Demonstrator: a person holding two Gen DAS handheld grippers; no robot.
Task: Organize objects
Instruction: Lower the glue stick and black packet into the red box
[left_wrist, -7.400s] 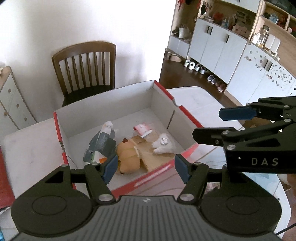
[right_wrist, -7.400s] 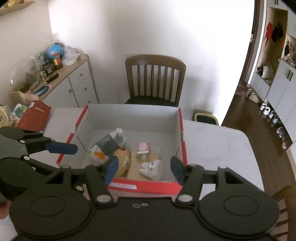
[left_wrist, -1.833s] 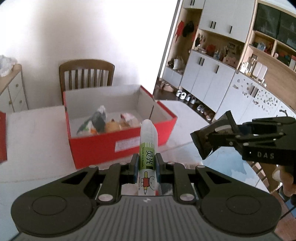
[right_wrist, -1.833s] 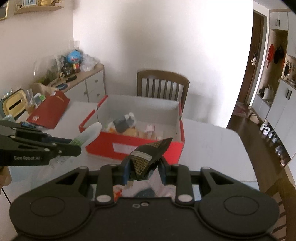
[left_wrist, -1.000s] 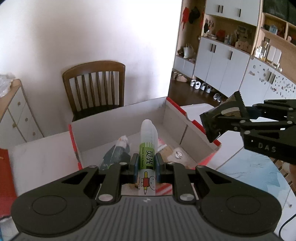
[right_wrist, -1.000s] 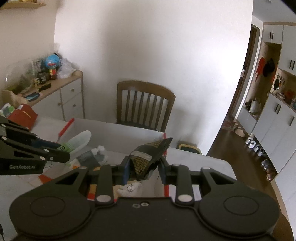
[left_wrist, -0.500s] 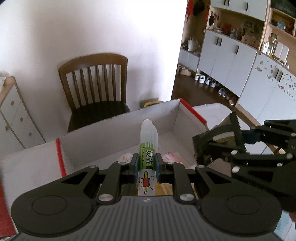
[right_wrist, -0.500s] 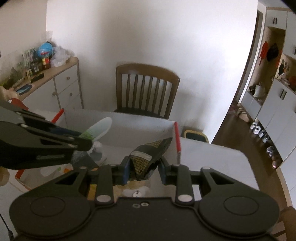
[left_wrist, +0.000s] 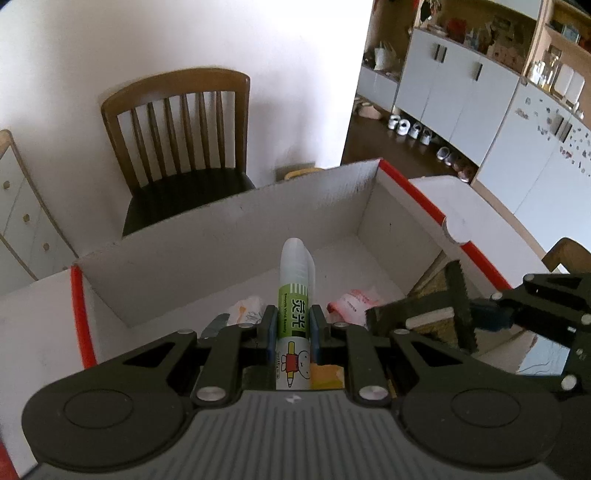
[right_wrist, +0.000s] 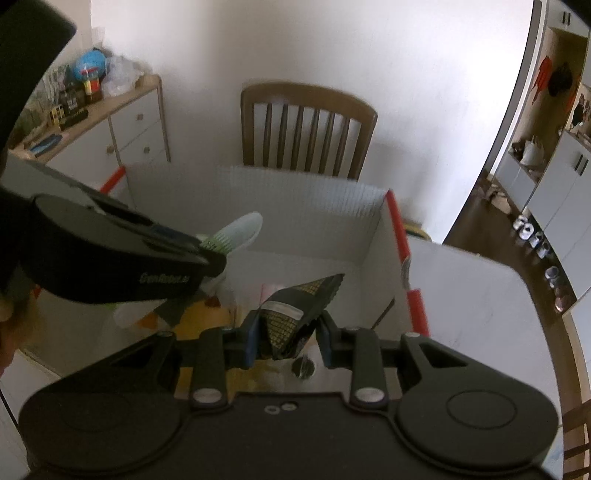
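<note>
While both loads hang over the open box, the left gripper (left_wrist: 293, 325) has its fingers pressed against a white glue tube with a green label and a cartoon print (left_wrist: 294, 295), pinching it about mid-body so the rounded cap end points forward and slightly down toward the box floor. Holding it lengthwise like that looks meant to let it drop flat among what already lies there. The red cardboard box with white inner walls (left_wrist: 236, 221) sits on the white desk (left_wrist: 476, 199), and the tube is above its left-centre part, not touching the floor as far as the left wrist view shows. Below and around the tube lie a crumpled white wrapper (left_wrist: 245, 312) and a pink packet (left_wrist: 352, 299) on the bottom.

Further right, the right gripper (right_wrist: 286, 334) pinches a black foil sachet with a gold grid pattern and a serrated edge (right_wrist: 295, 306), gripped at its lower half so the torn-looking top stands up and tilts right. It hovers over the box's right half, near the right wall; whether it touches anything beneath cannot be told. My judgement is that both things are at the release point and only need letting go. A brown wooden slatted chair (right_wrist: 308, 129) stands behind the box.
</note>
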